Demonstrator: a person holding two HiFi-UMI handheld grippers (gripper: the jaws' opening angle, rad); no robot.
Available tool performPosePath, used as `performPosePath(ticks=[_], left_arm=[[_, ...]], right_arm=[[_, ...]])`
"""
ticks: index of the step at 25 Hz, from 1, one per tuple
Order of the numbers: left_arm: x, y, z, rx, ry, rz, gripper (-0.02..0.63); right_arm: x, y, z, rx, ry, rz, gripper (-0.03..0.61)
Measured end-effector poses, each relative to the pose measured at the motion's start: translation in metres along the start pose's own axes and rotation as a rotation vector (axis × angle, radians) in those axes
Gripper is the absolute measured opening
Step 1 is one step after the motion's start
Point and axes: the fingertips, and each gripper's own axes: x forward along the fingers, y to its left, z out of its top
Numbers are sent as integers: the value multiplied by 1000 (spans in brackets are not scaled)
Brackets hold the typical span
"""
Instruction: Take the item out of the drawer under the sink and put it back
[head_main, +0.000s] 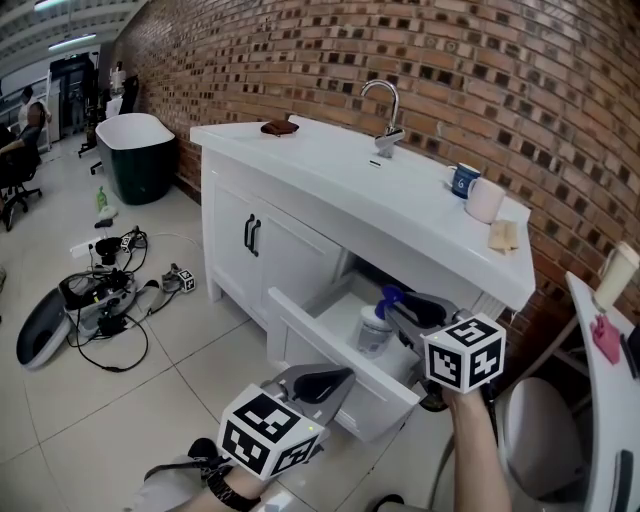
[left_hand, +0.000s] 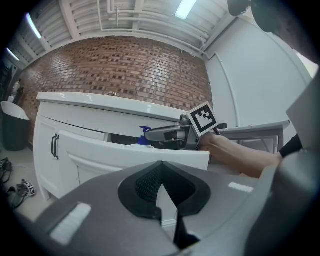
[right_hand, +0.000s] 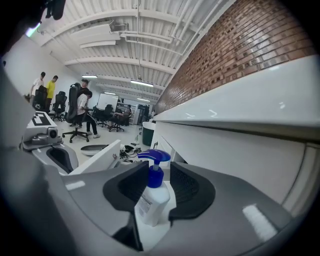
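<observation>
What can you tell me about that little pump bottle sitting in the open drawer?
The pump bottle has a whitish plastic body, a printed label on its side and a blue pump head with its spout pointing sideways. It stands roughly upright on the floor of the white drawer, which is pulled out below the sink counter. The right gripper reaches in with one jaw on each side of the bottle's neck; whether the pads are pressing on it cannot be told.

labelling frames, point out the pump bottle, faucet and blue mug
pump bottle (right_hand: 151, 201): right gripper view, white body
faucet (head_main: 395, 108): head view, curved neck
blue mug (head_main: 464, 180): head view, outer side
</observation>
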Motion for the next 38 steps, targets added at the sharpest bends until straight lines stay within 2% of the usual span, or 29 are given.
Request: performPosePath(ticks=[5, 10, 16, 23, 31, 38], left_arm=[[-1, 1, -1, 1, 2, -2, 18], [-3, 2, 2, 3, -3, -1, 18], [-1, -3, 3, 8, -4, -12, 18], [1, -7, 1, 15, 3, -18, 18], [3, -8, 2, 21, 5, -19, 18], [3, -14, -1, 35, 12, -37, 18]], right_arm=[[-5, 0, -2, -17, 12, -7, 135], [-5, 9, -15, -54, 59, 37, 143], [-13, 4, -36, -35, 94, 30, 143], [-27, 2, -37, -57, 63, 13, 143], [-31, 10, -44, -70, 41, 58, 143], [-38, 7, -52, -24, 6, 36, 133]])
